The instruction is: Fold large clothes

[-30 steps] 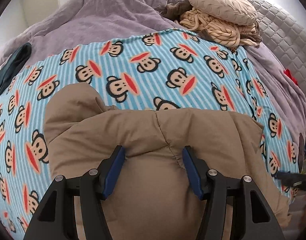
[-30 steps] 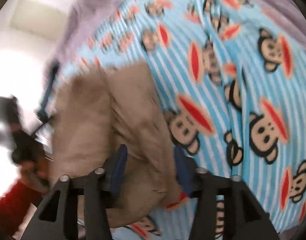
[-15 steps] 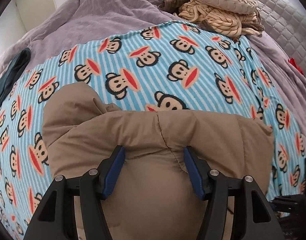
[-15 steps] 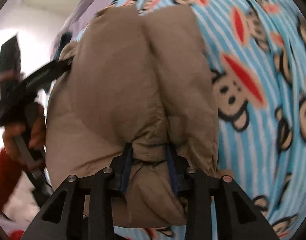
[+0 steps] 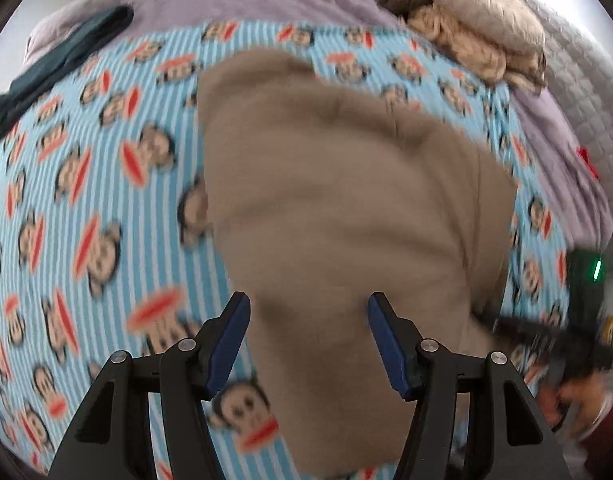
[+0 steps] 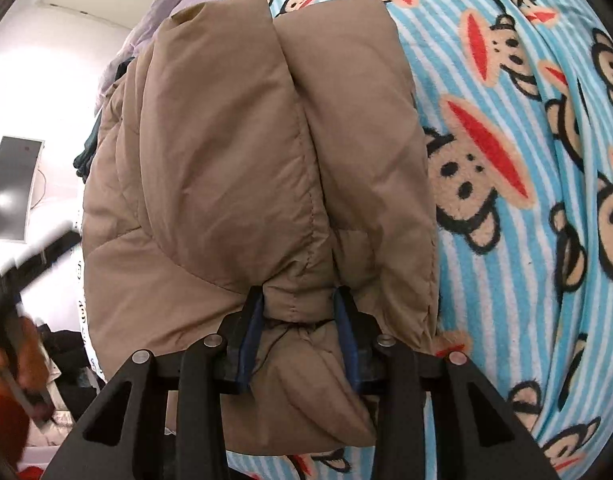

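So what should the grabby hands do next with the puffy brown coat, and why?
Probably the left gripper should close. Its pads sit wide apart with the brown coat between them, not pinched. The right gripper already clamps a bunched edge, though its jaws are opening slightly. Both need hold before the next fold on the monkey blanket.

Bare blanket (image 5: 86,200) lies open left of the jacket (image 5: 346,200). A knit pile (image 5: 478,44) and dark cloth (image 5: 62,64) crowd the bed's far corners.
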Demonstrator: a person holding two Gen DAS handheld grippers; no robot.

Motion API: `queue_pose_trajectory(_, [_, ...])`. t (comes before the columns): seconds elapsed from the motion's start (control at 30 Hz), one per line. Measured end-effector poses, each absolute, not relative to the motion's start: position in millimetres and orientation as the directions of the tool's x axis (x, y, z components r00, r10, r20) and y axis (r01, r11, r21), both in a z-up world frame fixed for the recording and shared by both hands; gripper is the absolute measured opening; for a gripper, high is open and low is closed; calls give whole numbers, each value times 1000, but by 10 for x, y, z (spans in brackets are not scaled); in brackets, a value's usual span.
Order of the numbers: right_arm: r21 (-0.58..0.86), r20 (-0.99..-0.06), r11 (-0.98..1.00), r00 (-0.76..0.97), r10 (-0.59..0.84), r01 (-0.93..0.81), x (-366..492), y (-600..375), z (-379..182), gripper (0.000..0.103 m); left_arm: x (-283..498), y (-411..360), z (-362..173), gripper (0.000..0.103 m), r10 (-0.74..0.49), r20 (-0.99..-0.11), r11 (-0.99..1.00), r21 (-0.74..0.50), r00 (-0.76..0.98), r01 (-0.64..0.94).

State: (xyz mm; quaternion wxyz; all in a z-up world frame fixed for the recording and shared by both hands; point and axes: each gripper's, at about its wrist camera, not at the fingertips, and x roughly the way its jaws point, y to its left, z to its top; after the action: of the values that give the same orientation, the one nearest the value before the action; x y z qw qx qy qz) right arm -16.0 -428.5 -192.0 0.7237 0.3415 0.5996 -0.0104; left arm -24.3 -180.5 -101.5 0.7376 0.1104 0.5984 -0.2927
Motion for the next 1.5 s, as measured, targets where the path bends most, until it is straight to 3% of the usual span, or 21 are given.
queue_pose_trajectory(0.1, [481,-876,770,265,403,419,-87,-4261,-1935,40,-441,-1714,-1124,81,-291,-949,827,-185,123,531])
queue_pose_trajectory(0.3, [462,-887,794,218,408,395,258,-4188,-1945,45,-461,-1676,-1182,81,-275,-954,860,-190,117,474])
queue_pose_trajectory(0.47, [422,-905,828,220,363,369,412,-4241,-1651,61,-453,-1696,-1154,81,-245,-961,860,-153,130,487])
queue_pose_trajectory(0.53, [423,-902,828,256,346,370,467,-4305,-1522,76,-446,-1690,-1149,81,-244,-961,861,-154,128,484])
queue_pose_trajectory(0.6, [411,-906,826,277,321,387,519,-4383,-1464,84,-444,-1685,-1150,81,-243,-962,863,-156,126,480])
queue_pose_trajectory(0.77, [370,-925,836,249,288,406,637,-4474,-1541,87,-439,-1674,-1145,81,-241,-963,869,-157,124,470])
queue_pose_trajectory(0.83, [364,-928,840,239,287,403,660,-4472,-1577,103,-440,-1678,-1141,81,-238,-963,868,-154,123,472])
queue_pose_trajectory(1.07, [398,-909,828,292,298,395,584,-4579,-1597,103,-424,-1687,-1155,81,-233,-966,862,-151,115,484])
queue_pose_trajectory(1.5, [517,-854,772,163,494,370,980,-4669,-2140,103,-382,-1696,-1146,82,-220,-971,855,-148,89,497])
